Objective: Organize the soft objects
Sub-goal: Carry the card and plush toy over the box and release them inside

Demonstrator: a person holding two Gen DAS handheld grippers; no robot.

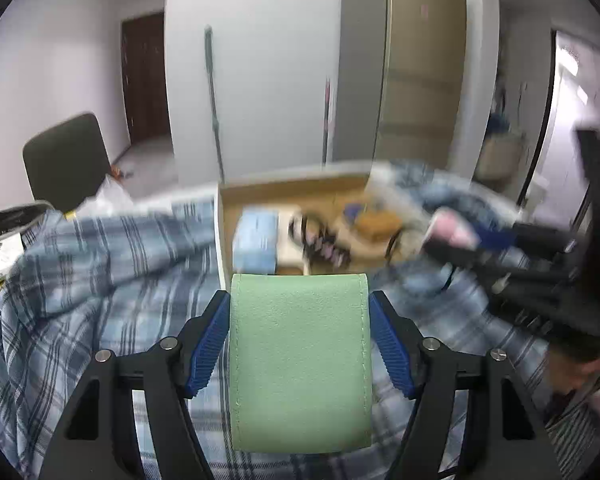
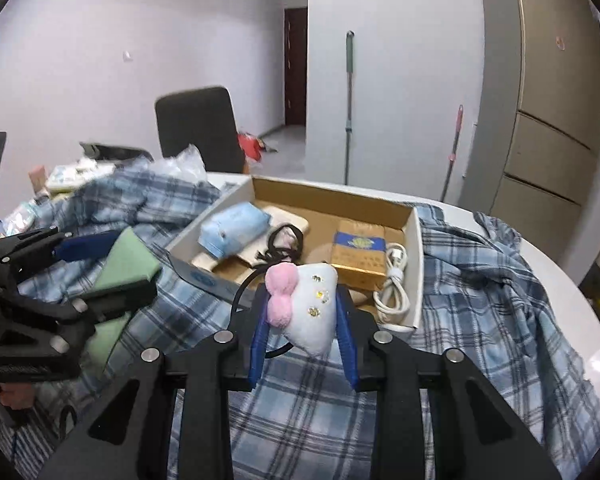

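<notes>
Left gripper: jaws clamp green pad, soft, light. Right gripper: jaws pinch plush, squashy; hold mid-body. Both above plaid cloth, near box.

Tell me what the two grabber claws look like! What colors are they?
Both look alike. The left gripper and right gripper have black angular frames with triangle-shaped cutouts and round silver bolts. Their fingers are bright blue with ridged, bumpy pads. In the right view, the left gripper's side shows small white lettering, too blurry to read. A bare hand grips its handle.
</notes>
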